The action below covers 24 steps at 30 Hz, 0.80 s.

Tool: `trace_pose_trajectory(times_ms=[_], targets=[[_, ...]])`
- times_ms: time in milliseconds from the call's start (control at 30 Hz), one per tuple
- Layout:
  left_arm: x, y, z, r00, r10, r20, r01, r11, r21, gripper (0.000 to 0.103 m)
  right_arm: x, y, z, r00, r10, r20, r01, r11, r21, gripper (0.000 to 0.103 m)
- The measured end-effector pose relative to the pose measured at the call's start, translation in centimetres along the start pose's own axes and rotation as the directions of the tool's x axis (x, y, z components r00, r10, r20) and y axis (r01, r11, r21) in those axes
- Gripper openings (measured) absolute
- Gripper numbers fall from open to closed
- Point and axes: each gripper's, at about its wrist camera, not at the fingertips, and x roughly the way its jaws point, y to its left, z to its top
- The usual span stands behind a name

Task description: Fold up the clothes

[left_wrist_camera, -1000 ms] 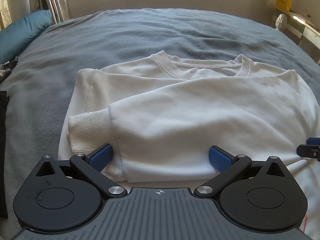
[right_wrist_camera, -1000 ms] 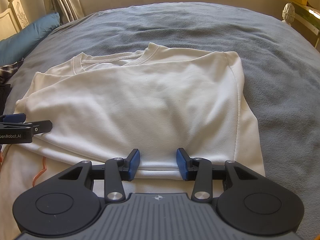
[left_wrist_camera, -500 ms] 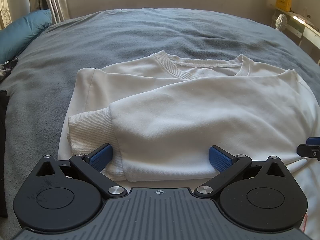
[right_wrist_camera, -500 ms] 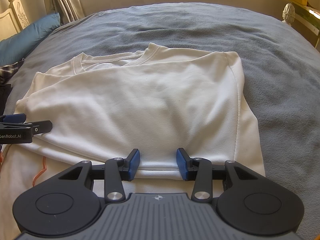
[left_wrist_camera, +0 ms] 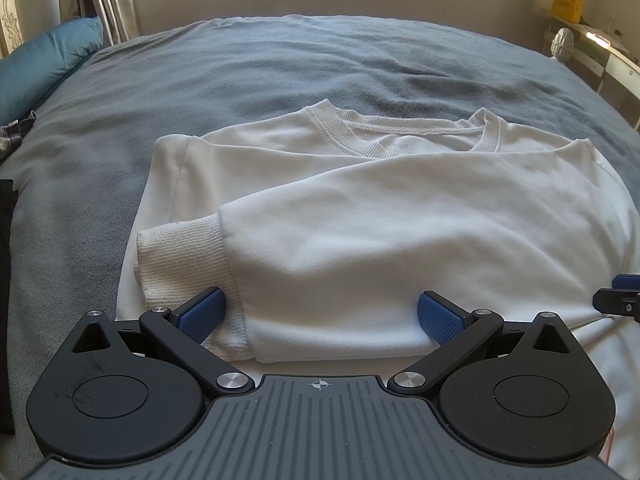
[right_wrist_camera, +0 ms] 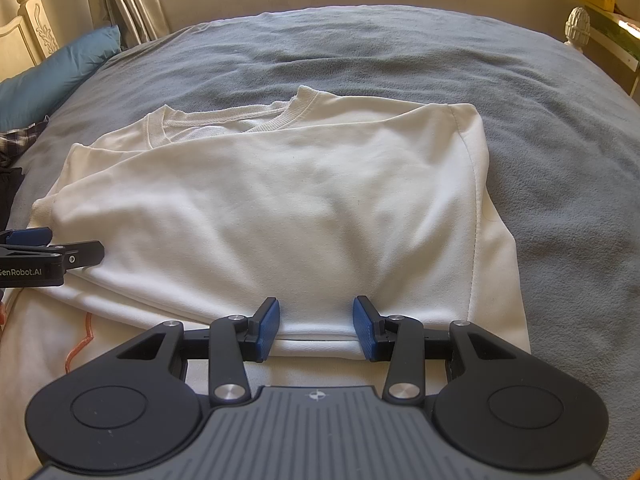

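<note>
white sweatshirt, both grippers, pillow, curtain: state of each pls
white sweatshirt: partly folded, flat on the grey blanket, sleeve laid across the body, neck away from the cameras
left gripper: open wide, jaws straddle the near folded edge
right gripper: part open, folded edge between its pads, grip unclear
blue pillow: lying at the bed's left edge
curtain: drawn aside

Both wrist cameras are looking steeply down, close over the white sweatshirt, sharing its collar and the grey bedspread.

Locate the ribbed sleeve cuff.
In the left wrist view, the ribbed cuff lies at the white sweatshirt's left edge, just beyond the left gripper's left fingertip.
</note>
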Motion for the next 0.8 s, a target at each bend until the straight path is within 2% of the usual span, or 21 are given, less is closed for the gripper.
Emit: trace_pose_trajectory(times_ms=[267, 367, 400, 467, 567, 667, 733, 800], targets=[[-0.3, 0.1, -0.1, 1.000, -0.008, 0.019, 0.007, 1.000, 0.013, 0.103, 0.0, 0.1, -0.1, 1.000, 0.000, 0.001, 0.000, 1.000, -0.006, 0.043], [-1.7, 0.5, -0.3, 0.996, -0.012, 0.083, 0.010, 0.999, 0.032, 0.103, -0.3, 0.1, 0.3, 1.000, 0.005, -0.002, -0.005, 1.000, -0.011, 0.043], [-2.6, 0.7, -0.3, 0.991, -0.019, 0.132, 0.014, 0.999, 0.039, 0.103, -0.8, 0.1, 0.6, 1.000, 0.007, 0.003, -0.007, 1.000, -0.025, 0.042], [-4.4, 1.2, -0.2, 0.973, -0.035, 0.230, 0.023, 0.998, 0.055, 0.103, -2.3, 0.2, 1.4, 0.998, -0.001, 0.065, 0.005, 0.999, -0.054, 0.042], [-3.3, 0.6, 0.9, 0.973, -0.060, 0.222, 0.044, 0.996, 0.079, 0.103, -3.6, -0.3, 3.2, 0.987, -0.034, 0.156, 0.048, 0.995, -0.086, 0.042], [-2.2, 0.0, 2.0, 0.973, -0.086, 0.213, 0.065, 0.993, 0.103, 0.101, -1.8, -1.6, 5.5, 0.985, -0.069, 0.158, 0.076, 0.996, -0.039, 0.037], [-0.3, 0.0, 1.8, 0.981, -0.063, 0.182, 0.047, 0.995, 0.091, 0.094, -0.3, -2.8, 6.6, 0.983, -0.064, 0.173, 0.062, 0.998, 0.017, 0.036], [1.4, 1.0, 1.2, 0.989, -0.032, 0.145, 0.024, 0.998, 0.057, 0.091, 1.3, -4.8, 7.0, 0.985, -0.075, 0.156, 0.062, 0.994, 0.088, 0.036]])
